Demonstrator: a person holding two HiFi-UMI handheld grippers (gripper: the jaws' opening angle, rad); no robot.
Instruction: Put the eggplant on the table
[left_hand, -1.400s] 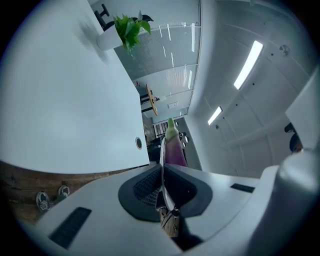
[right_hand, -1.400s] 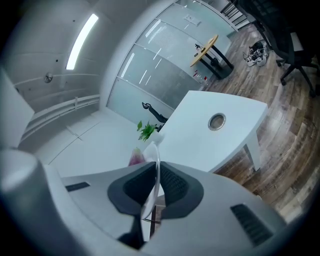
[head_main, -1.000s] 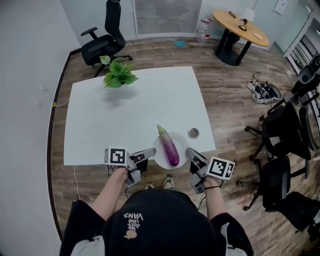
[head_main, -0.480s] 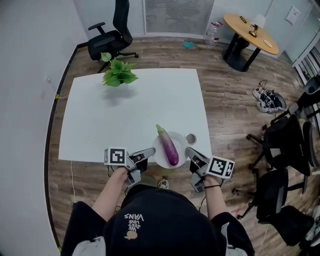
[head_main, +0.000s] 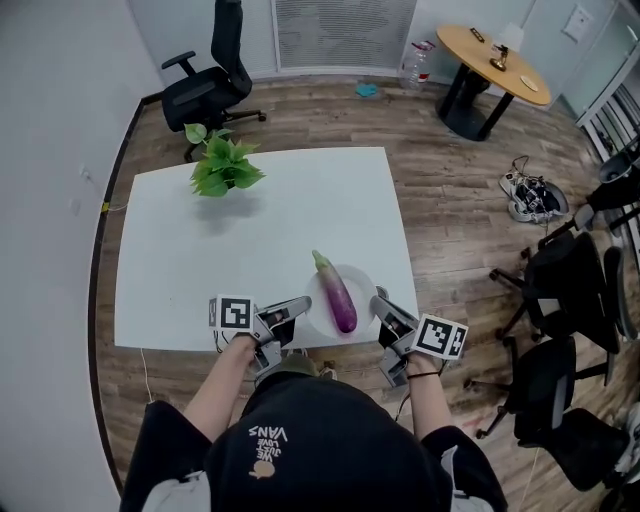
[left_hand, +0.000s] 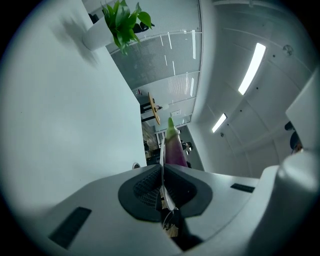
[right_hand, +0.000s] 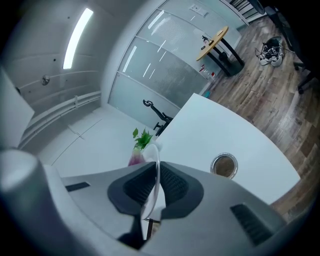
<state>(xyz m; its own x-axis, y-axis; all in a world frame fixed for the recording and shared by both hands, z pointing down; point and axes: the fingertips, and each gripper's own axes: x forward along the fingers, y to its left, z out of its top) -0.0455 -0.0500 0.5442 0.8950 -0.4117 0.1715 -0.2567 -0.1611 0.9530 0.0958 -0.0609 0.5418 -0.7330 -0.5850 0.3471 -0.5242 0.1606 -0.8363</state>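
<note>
Lying lengthwise on a white plate (head_main: 360, 287), the eggplant (head_main: 338, 296) sits at the near edge of the worktop (head_main: 250, 240), green stem end pointing away from the person (head_main: 320, 440). The left hand-held gripper (head_main: 298, 307) is clenched on the plate's left rim and the right hand-held gripper (head_main: 381, 304) on its right rim, the thin edge pinched between the ribbed pads (left_hand: 142, 190) in both gripper views; whether the plate rests on the worktop or hangs just over it cannot be told. The eggplant looks firm, fairly light and glossy, so likely slippery and apt to roll if the plate tips. A grasp across its thick purple middle seems safer than the tapering stem.
</note>
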